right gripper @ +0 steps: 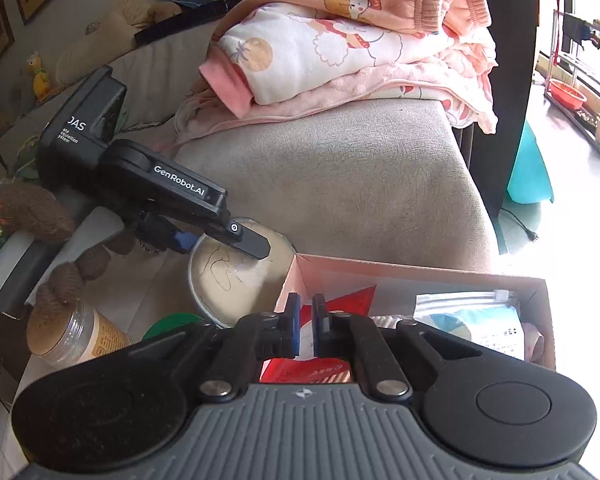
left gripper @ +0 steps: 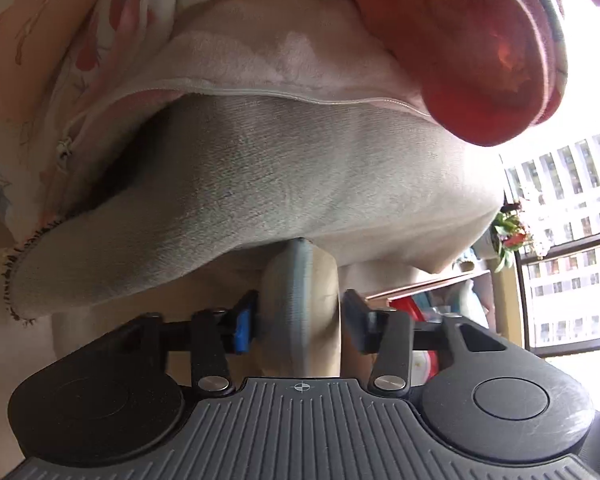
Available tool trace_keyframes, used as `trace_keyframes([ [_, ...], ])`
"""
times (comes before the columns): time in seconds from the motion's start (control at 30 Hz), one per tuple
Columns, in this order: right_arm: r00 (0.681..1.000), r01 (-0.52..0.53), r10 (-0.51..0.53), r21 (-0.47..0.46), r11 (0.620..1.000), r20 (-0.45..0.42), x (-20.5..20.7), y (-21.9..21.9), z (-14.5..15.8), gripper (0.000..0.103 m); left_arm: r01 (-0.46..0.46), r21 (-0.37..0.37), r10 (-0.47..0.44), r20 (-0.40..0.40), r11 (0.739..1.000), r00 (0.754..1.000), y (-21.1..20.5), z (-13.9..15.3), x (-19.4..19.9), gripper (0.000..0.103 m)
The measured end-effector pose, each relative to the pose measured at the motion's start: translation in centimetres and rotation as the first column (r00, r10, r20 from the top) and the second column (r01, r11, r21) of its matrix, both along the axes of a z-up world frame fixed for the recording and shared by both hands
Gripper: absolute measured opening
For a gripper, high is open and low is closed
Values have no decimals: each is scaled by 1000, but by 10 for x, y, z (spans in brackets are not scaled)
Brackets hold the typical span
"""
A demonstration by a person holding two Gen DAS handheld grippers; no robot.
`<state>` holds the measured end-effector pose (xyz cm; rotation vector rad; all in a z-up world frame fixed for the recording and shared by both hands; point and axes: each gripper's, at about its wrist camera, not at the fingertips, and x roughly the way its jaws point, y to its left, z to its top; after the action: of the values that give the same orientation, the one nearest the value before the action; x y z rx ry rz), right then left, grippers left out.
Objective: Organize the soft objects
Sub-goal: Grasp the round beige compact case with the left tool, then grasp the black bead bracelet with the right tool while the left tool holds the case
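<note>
A round beige cushion (left gripper: 300, 320) with a grey-blue rim stands edge-on between the fingers of my left gripper (left gripper: 300, 322), and both pads touch its sides. The right wrist view shows that same left gripper (right gripper: 224, 246) straddling the rim of the round cushion (right gripper: 236, 280), which leans at the foot of a grey sofa seat (right gripper: 340, 184). A pile of pink printed clothes (right gripper: 360, 52) lies on the seat. My right gripper (right gripper: 306, 320) is shut with nothing in it, above an open cardboard box (right gripper: 420, 270).
The box holds a red packet (right gripper: 352, 300) and a clear zip bag (right gripper: 472, 312). To the left are a brown knitted toy (right gripper: 28, 208), a clear jar (right gripper: 80, 332) and a green lid (right gripper: 172, 322). An orange-red fabric (left gripper: 460, 40) hangs above the grey seat (left gripper: 300, 184).
</note>
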<state>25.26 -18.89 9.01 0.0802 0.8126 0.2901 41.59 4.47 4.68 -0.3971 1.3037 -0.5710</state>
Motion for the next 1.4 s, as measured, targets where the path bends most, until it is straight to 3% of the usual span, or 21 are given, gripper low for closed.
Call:
trace_keyframes([
  [0.1, 999, 16, -15, -42, 999, 32, -14, -1, 1, 6, 49, 21, -50, 49, 999, 998, -7, 10, -3, 48],
  [0.23, 999, 20, -20, -29, 999, 26, -13, -3, -1, 6, 42, 86, -42, 0, 995, 999, -18, -5, -2, 47],
  [0.33, 999, -13, 15, -40, 999, 49, -28, 3, 6, 6, -12, 74, 12, -6, 997, 1000, -12, -3, -4, 46],
  [0.43, 990, -82, 92, -91, 992, 109, -58, 16, 16, 11, -62, 62, 58, 54, 996, 997, 5, 12, -12, 44],
  [0.53, 974, -181, 194, -113, 977, 114, -88, 34, 18, 20, -85, 14, 83, 117, 996, 990, 32, 27, -27, 44],
  [0.67, 944, -323, 328, -121, 939, 28, -118, 71, 2, 21, -119, -14, 120, 181, 993, 976, 82, 57, -53, 44],
  [0.77, 926, -378, 373, -144, 914, -64, -127, 100, -25, 21, -145, -24, 146, 225, 989, 963, 113, 73, -79, 44],
  [0.9, 934, -352, 327, -202, 914, -148, -124, 121, -57, 21, -181, -57, 190, 289, 982, 939, 144, 88, -110, 44],
  [1.0, 940, -332, 300, -228, 915, -164, -121, 126, -67, 21, -203, -74, 216, 309, 976, 926, 159, 90, -128, 44],
  [1.07, 936, -334, 296, -219, 917, -189, -120, 128, -65, 15, -220, -75, 232, 314, 973, 921, 171, 91, -140, 44],
  [1.1, 935, -332, 290, -216, 918, -205, -118, 128, -64, 7, -229, -76, 241, 312, 971, 919, 179, 91, -144, 44],
  [1.2, 936, -338, 310, -190, 922, -166, -122, 129, -38, 7, -259, -82, 272, 307, 962, 912, 198, 96, -157, 44],
  [1.4, 926, -368, 372, -61, 928, 61, -137, 113, 71, 7, -288, -65, 291, 377, 955, 879, 204, 136, -198, 44],
])
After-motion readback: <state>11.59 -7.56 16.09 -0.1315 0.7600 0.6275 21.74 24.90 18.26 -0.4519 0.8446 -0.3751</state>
